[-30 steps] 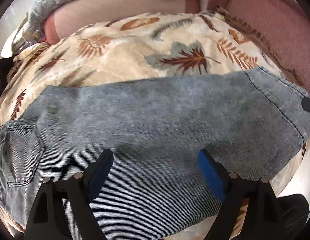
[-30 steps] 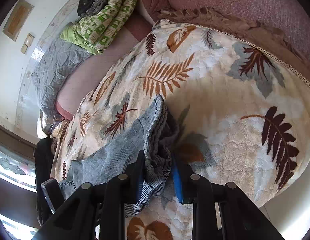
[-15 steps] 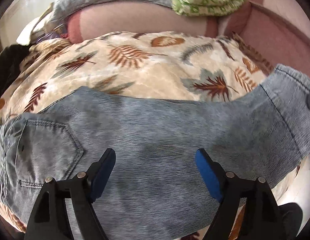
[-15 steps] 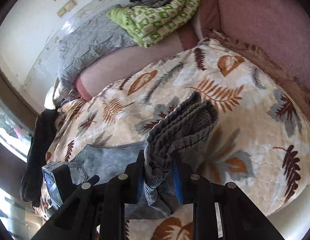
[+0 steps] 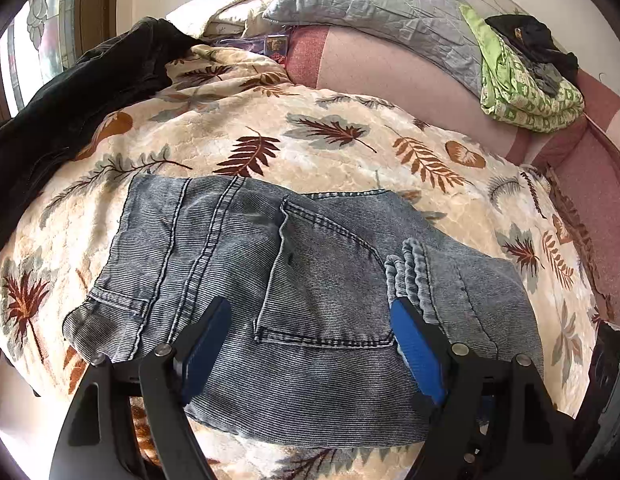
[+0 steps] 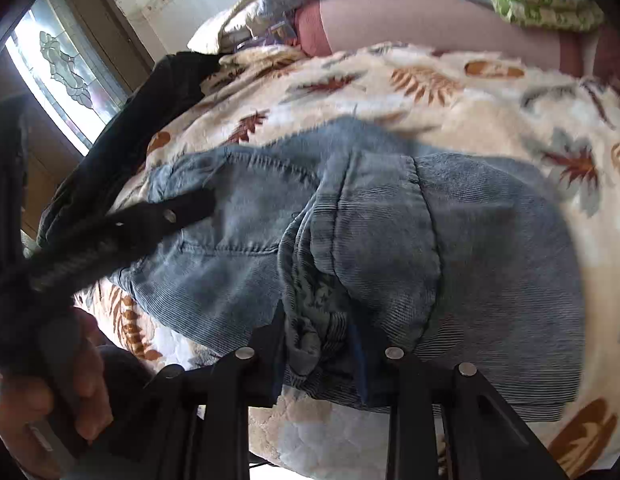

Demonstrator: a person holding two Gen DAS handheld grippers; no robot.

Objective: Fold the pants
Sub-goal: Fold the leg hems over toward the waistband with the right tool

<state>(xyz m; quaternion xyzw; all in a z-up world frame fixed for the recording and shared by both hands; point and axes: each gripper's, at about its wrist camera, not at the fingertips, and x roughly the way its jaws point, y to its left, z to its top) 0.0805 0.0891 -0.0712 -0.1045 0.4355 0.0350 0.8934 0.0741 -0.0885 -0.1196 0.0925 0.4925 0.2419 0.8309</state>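
Spread over a leaf-print blanket (image 5: 350, 160), the jeans (image 5: 294, 280) are laid doubled, the hems (image 6: 322, 320) pinched between the right gripper (image 6: 318, 344) fingers for carrying over the seat, while the left gripper (image 5: 310, 336) is held spread and empty above the back pocket (image 5: 322, 280).

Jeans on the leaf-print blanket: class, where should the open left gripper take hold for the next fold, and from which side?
Judging by the pose, grip the waistband edge of the jeans from the near side: it lies flat and free, while the right gripper pinches the bunched hems.
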